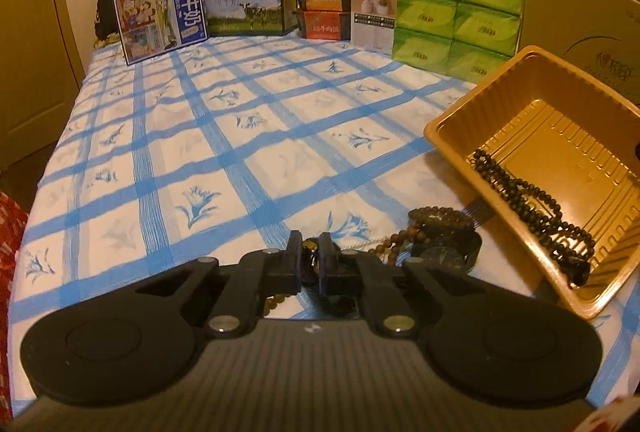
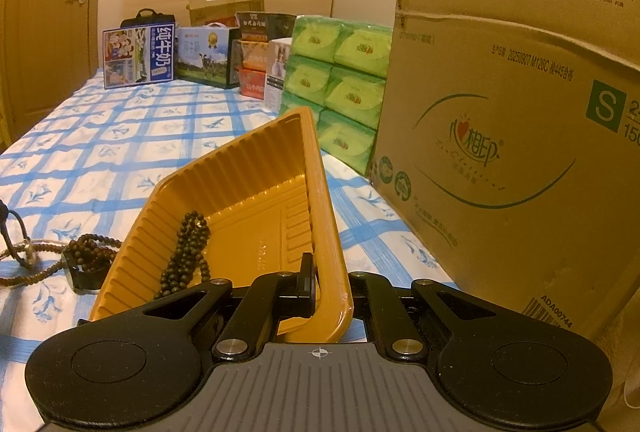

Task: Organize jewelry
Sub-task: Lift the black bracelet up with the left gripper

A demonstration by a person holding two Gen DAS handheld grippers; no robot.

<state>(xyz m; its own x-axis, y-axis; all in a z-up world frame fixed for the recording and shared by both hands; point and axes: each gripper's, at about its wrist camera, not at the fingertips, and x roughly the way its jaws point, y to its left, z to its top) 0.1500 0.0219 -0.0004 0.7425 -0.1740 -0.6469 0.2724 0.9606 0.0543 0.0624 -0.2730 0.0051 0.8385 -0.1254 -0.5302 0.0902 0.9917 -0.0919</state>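
Note:
My left gripper [image 1: 310, 252] is shut on a dark, shiny jewelry piece [image 1: 309, 259], and a few brown beads [image 1: 276, 302] show beneath its fingers. To its right on the sheet lies a pile of brown bead bracelets [image 1: 438, 218] [image 2: 94, 250] with a dark watch [image 1: 444, 256]. A yellow plastic tray [image 1: 452, 135] [image 2: 240, 171] stands tilted up at the right. A dark bead strand [image 1: 532, 203] [image 2: 186, 256] lies inside it. My right gripper [image 2: 324, 282] is shut on the tray's near wall; one finger [image 2: 306, 280] shows inside and the other is hidden behind the wall.
A blue-checked sheet [image 1: 224, 151] covers the bed. Green tissue packs [image 1: 456, 11], milk cartons [image 1: 160, 17] and stacked food boxes [image 1: 322, 3] line the far end. A big cardboard box [image 2: 520, 119] stands close on the right. A door [image 1: 28, 31] is at the left.

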